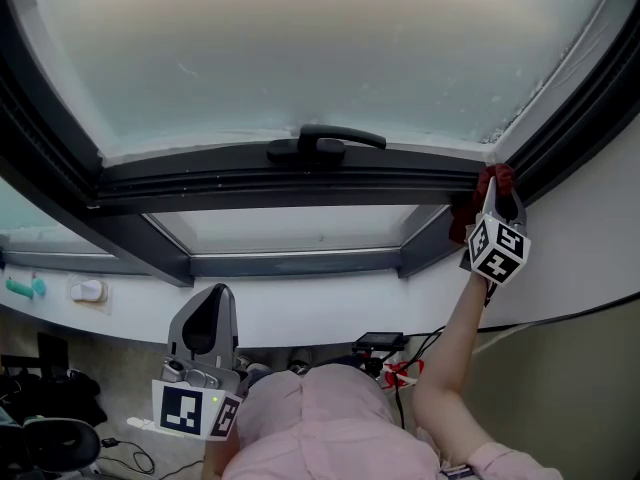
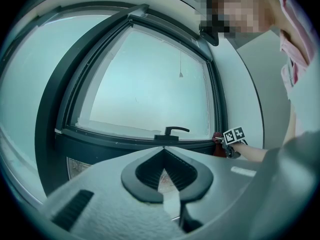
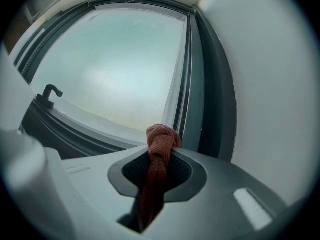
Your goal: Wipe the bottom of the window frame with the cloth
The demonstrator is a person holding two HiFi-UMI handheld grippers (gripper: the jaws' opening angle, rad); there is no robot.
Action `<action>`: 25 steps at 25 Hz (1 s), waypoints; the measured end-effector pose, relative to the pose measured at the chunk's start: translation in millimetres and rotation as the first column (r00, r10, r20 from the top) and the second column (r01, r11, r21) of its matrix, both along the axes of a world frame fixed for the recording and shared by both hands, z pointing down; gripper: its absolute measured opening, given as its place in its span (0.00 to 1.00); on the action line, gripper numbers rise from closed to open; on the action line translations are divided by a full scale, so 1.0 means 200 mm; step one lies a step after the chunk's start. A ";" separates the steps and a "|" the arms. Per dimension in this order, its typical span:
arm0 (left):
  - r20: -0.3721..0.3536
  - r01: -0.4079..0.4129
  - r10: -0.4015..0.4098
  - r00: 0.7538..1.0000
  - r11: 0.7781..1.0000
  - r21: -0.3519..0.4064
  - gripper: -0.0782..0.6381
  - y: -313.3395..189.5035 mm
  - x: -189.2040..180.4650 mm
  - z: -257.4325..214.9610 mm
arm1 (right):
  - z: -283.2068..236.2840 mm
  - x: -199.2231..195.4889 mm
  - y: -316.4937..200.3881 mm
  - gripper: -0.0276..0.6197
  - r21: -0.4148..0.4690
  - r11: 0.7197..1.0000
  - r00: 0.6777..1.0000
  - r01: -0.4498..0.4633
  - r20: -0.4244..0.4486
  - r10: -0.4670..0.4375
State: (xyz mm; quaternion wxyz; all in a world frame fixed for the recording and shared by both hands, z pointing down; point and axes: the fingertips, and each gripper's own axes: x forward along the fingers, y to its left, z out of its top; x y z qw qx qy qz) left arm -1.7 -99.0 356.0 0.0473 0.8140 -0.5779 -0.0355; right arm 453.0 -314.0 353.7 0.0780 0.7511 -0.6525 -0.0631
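While the right tool (image 1: 489, 196) pinches cloth (image 3: 160, 140) at the frame (image 1: 300, 183) corner — left tool (image 2: 163, 153) sits pressed together.

The bunched red cloth (image 3: 161, 140), clamped in the right gripper (image 1: 489, 200), sits at the bottom right corner of the dark metal window frame (image 1: 250, 180), right of the black lever handle (image 1: 327, 144). The left gripper (image 1: 206, 308) hangs lower left, well apart.

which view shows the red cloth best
The right gripper view: the cloth is close and central, bunched between the right gripper's jaws. The head view shows only a red bit beside the marker cube; the left gripper view, a tiny distant red patch.
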 end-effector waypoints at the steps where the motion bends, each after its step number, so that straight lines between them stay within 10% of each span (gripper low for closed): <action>1: -0.002 0.000 0.000 1.000 1.000 0.001 0.10 0.00 0.00 0.00 | 0.00 0.00 0.00 0.14 0.002 1.000 1.000 0.000 0.002 0.000; 19: -0.016 -0.015 0.015 1.000 1.000 0.000 0.10 0.01 -0.02 0.01 | -0.02 -0.03 0.04 0.14 0.007 1.000 0.999 -0.008 -0.051 0.008; 25: -0.009 -0.016 0.016 1.000 1.000 0.001 0.10 0.02 -0.03 0.00 | -0.21 -0.42 0.27 0.14 0.157 0.969 0.980 0.193 0.014 -0.197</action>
